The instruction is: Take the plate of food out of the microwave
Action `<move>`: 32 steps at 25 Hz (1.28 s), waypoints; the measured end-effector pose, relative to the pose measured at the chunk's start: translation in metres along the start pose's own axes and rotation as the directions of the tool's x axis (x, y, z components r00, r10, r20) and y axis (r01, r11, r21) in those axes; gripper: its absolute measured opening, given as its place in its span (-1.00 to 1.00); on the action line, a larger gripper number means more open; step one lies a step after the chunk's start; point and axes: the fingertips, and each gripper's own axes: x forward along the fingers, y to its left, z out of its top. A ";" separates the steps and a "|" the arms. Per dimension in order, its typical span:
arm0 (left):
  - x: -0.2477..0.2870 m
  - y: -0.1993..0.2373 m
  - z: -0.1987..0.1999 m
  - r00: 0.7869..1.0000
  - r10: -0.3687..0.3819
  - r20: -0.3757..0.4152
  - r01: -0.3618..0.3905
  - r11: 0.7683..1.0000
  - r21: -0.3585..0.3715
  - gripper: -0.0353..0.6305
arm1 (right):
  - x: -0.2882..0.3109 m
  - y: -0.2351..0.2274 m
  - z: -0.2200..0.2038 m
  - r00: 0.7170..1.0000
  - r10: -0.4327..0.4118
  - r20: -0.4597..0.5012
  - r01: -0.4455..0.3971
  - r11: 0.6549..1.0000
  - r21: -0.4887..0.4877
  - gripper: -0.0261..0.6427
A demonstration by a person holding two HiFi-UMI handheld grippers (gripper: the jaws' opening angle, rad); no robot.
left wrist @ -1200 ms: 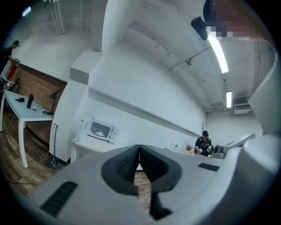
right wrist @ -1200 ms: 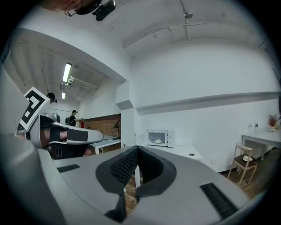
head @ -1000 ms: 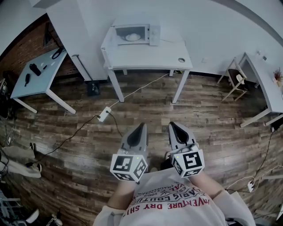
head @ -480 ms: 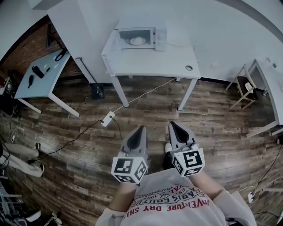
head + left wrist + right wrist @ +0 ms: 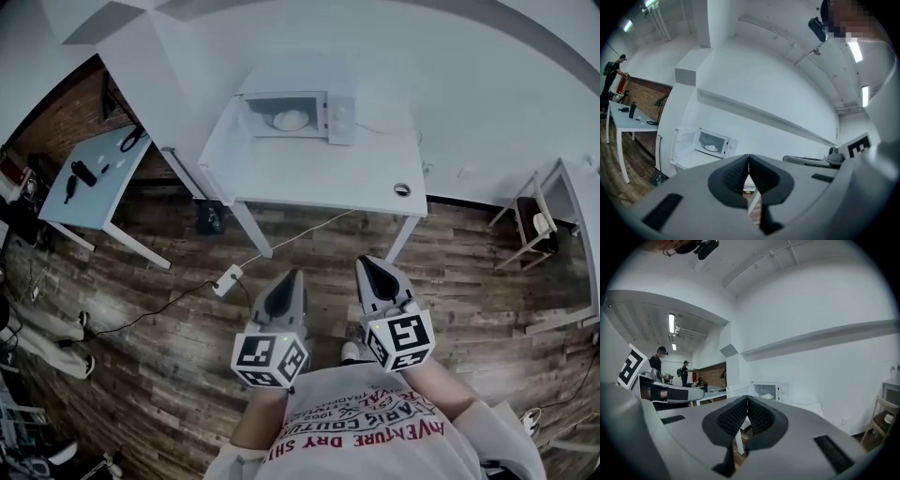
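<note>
A white microwave (image 5: 292,112) stands at the back of a white table (image 5: 309,169), its door swung open to the left. Inside it sits a plate of pale food (image 5: 290,119), also seen far off as the plate of food (image 5: 711,147) and the plate of food (image 5: 768,395). My left gripper (image 5: 292,276) and right gripper (image 5: 366,263) are held side by side over the wooden floor, well short of the table. Both are shut, jaws touching, with nothing between them.
A small round object (image 5: 402,189) lies near the table's right edge. A blue-grey table (image 5: 89,178) with dark tools stands at the left. A power strip (image 5: 226,277) and cables cross the floor. Chairs (image 5: 527,220) stand at the right. Two people (image 5: 658,363) stand far off.
The white table and microwave have grown larger and come closer in the head view. Both grippers have stayed shut and side by side.
</note>
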 end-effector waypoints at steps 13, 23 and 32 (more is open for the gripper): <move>0.130 0.010 -0.006 0.995 0.066 -0.073 -0.066 0.998 0.003 -0.87 | 0.084 -0.115 -0.018 0.996 0.026 -0.085 -0.022 0.999 0.041 -0.89; 0.237 0.057 0.008 0.997 0.019 -0.080 -0.011 0.995 0.102 -0.87 | 0.173 -0.163 -0.019 0.996 -0.049 -0.075 0.052 0.998 0.043 -0.89; 0.359 0.148 0.054 0.996 -0.051 -0.075 0.058 0.994 0.089 -0.87 | 0.312 -0.194 0.003 0.990 -0.117 -0.082 0.120 0.993 0.024 -0.89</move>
